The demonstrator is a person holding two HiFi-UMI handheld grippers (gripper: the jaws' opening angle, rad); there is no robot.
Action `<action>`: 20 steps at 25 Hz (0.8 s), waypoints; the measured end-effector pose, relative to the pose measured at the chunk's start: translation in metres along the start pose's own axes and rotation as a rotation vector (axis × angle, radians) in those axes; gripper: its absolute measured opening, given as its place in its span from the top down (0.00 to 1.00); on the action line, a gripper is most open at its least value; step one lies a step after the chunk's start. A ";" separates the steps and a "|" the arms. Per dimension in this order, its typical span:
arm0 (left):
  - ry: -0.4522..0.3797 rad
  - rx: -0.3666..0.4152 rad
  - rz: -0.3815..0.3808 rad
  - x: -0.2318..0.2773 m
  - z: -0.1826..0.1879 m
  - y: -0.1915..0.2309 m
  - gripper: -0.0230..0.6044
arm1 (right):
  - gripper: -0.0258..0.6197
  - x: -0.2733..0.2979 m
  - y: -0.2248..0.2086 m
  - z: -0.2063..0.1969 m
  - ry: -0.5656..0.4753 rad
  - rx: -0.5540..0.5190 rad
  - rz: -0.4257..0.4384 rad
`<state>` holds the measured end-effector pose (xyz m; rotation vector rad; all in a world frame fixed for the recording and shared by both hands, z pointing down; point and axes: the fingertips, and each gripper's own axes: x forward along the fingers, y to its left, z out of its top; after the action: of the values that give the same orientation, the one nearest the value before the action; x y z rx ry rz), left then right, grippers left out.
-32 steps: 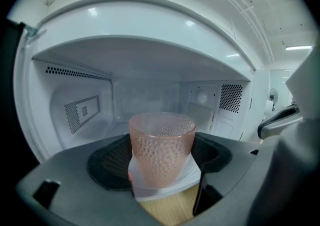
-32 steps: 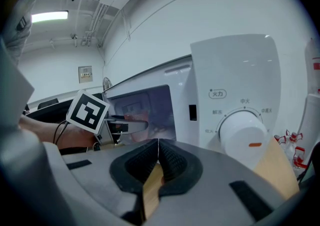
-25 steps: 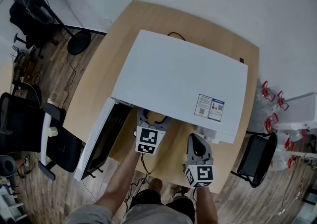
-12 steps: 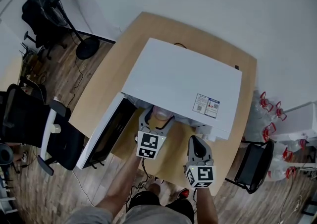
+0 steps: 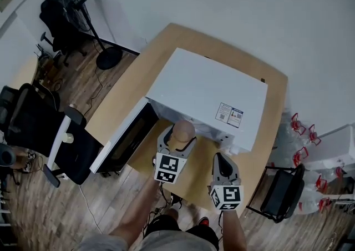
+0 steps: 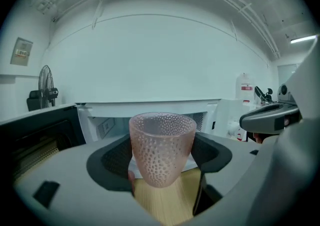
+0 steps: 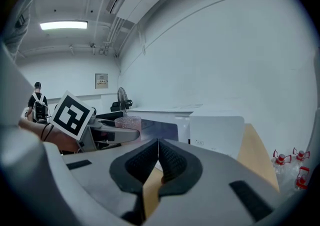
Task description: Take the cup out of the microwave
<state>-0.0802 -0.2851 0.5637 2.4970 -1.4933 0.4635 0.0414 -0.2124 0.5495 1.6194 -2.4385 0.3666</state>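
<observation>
A pink dimpled cup [image 6: 162, 146] stands upright between the jaws of my left gripper [image 6: 161, 165], which is shut on it. In the head view the cup [image 5: 182, 131] is held just outside the mouth of the white microwave [image 5: 206, 89], above the wooden table [image 5: 195, 176], with the left gripper [image 5: 176, 143] below it. The microwave door [image 5: 123, 140] hangs open to the left. My right gripper [image 5: 223, 167] hovers over the table in front of the microwave's right end, jaws shut on nothing. In the right gripper view the cup [image 7: 127, 121] shows at left, beyond the right gripper [image 7: 158, 159].
A black office chair [image 5: 39, 133] stands left of the table and a fan [image 5: 72, 0] by the back wall. Another chair [image 5: 283, 191] and water bottles with red caps [image 5: 302, 127] are to the right. The table edge lies just behind my grippers.
My left gripper has drawn back out of the microwave cavity with the cup, which now shows in front of the opening. The right gripper has stayed about where it was.
</observation>
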 end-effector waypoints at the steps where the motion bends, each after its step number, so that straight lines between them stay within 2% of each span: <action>1: -0.004 0.001 0.007 -0.005 0.002 -0.002 0.36 | 0.93 -0.003 0.000 0.002 -0.004 -0.004 0.006; 20: -0.085 0.020 0.121 -0.129 0.047 -0.049 0.36 | 0.93 -0.079 0.024 0.050 -0.118 -0.074 0.118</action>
<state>-0.0862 -0.1707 0.4731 2.4802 -1.6867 0.3976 0.0485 -0.1491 0.4766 1.5122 -2.6087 0.2008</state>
